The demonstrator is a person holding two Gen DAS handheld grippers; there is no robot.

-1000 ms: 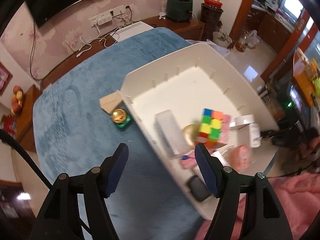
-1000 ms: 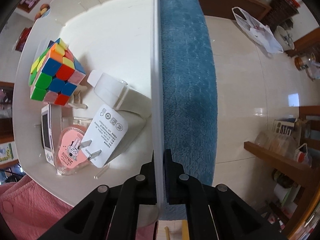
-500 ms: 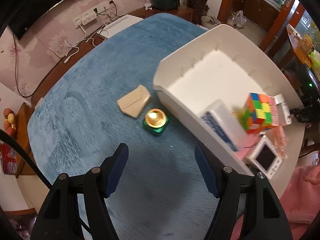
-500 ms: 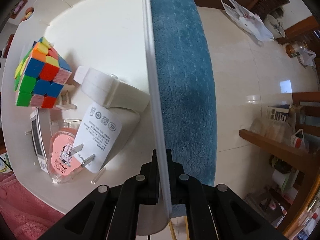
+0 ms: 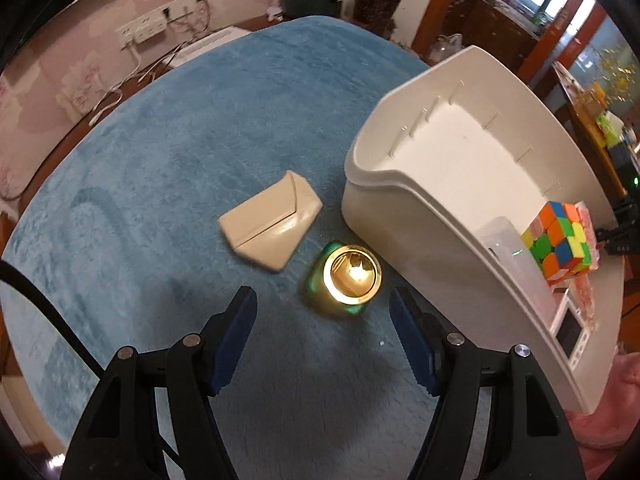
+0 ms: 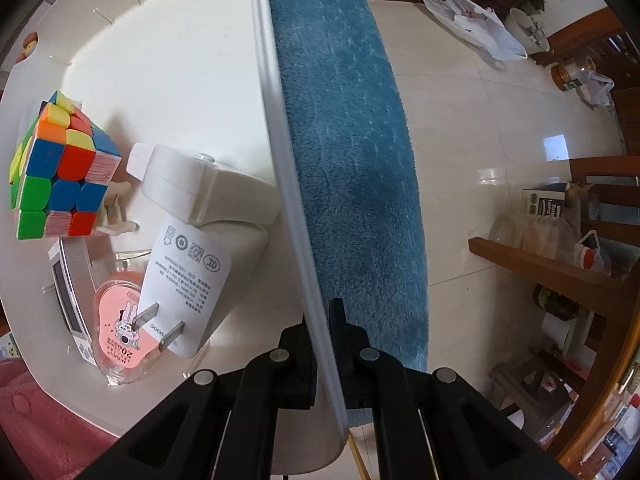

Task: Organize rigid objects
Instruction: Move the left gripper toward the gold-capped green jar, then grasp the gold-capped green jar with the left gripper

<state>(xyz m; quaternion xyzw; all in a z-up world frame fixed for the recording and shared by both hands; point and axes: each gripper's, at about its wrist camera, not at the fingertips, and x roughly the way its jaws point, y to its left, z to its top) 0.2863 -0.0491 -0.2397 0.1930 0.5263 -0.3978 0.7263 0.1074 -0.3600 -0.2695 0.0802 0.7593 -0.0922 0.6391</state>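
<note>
Blue plush table cover, three items on it.
Beige wedge block, gold-topped green jar, white bin near each other.

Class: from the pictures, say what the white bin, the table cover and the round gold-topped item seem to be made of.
White bin: probably moulded plastic, smooth and matte, with a thin rounded rim.
Table cover: blue plush fabric; its short pile shows brushed marks.
Gold-topped item: the top looks like polished metal, mirror-bright; the green base could be plastic or glass.

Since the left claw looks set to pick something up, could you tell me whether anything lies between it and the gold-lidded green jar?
Nothing visible does: the open left claw faces the gold-lidded green jar across bare blue cloth, and the beige case lies farther off.
</note>
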